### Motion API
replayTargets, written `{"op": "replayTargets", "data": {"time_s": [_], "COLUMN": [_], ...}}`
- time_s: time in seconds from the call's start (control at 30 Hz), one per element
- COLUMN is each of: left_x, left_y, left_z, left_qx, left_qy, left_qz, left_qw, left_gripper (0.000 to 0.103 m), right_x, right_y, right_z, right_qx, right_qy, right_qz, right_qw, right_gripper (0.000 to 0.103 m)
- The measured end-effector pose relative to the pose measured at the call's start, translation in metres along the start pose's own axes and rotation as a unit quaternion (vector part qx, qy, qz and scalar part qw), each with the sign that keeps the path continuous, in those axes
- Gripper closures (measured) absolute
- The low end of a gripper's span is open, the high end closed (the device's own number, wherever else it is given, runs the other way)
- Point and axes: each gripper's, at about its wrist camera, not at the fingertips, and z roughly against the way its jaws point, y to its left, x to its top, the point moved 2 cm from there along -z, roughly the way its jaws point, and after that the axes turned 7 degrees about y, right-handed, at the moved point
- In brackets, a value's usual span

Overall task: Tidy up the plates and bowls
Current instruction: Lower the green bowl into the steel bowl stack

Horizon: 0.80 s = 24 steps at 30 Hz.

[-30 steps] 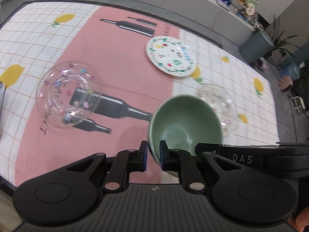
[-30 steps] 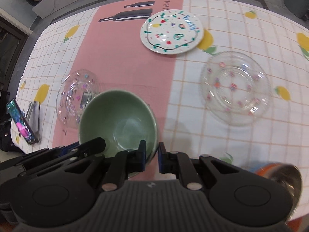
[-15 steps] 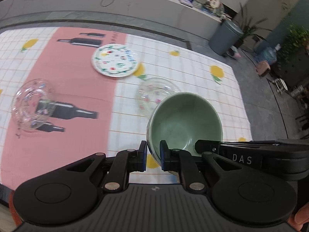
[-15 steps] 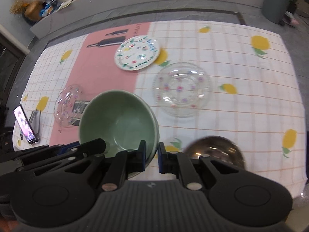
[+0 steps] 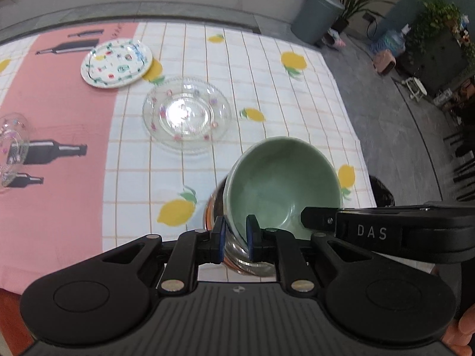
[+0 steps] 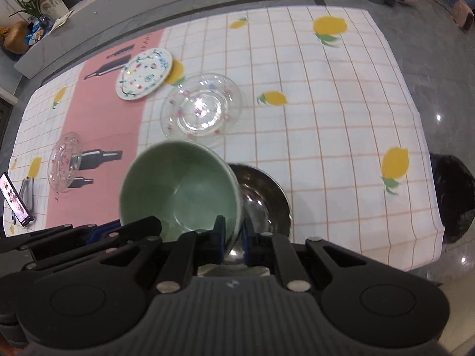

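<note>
Both grippers hold one green bowl (image 5: pixel 285 184) by its rim. My left gripper (image 5: pixel 235 238) is shut on its near left rim. My right gripper (image 6: pixel 231 238) is shut on its near right rim (image 6: pixel 178 190). The bowl hangs tilted just above a steel bowl (image 6: pixel 264 201), which also shows under it in the left wrist view (image 5: pixel 216 207). A clear glass plate (image 5: pixel 187 115) lies beyond, a painted white plate (image 5: pixel 117 62) further back, and a small glass dish (image 5: pixel 12 145) at the left.
The tablecloth's right edge (image 6: pixel 427 178) is close to the steel bowl, with floor beyond. A phone on a stand (image 6: pixel 14 201) stands at the table's left edge. A grey bin (image 5: pixel 317 14) stands behind the table.
Both grippers carried the green bowl to the right, away from the pink strip, and it now hangs over the steel bowl near the table's right edge. Both grips stay the same.
</note>
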Motion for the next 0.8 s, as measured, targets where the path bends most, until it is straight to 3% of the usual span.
{"op": "replayTargets", "data": {"time_s": [0.47,0.8], "left_x": [0.004,0.006], "left_y": [-0.002,-0.017], "left_z": [-0.032,-0.054], "left_qx": [0.019,0.053], "left_qy": [0.048,0.073], "left_qz": [-0.009,-0.058], "left_qw": [0.9987,0.9943], "left_gripper": [0.087,0.086], "right_x": [-0.001,0.003], "right_y": [-0.017,-0.034], "right_z": [-0.036,-0.058], "right_qx": [0.006,0.016], "right_qy": [0.042,0.062], "right_qz": [-0.011,-0.017], "right_qw": [0.999,0.998], "right_gripper": [0.095,0.094]}}
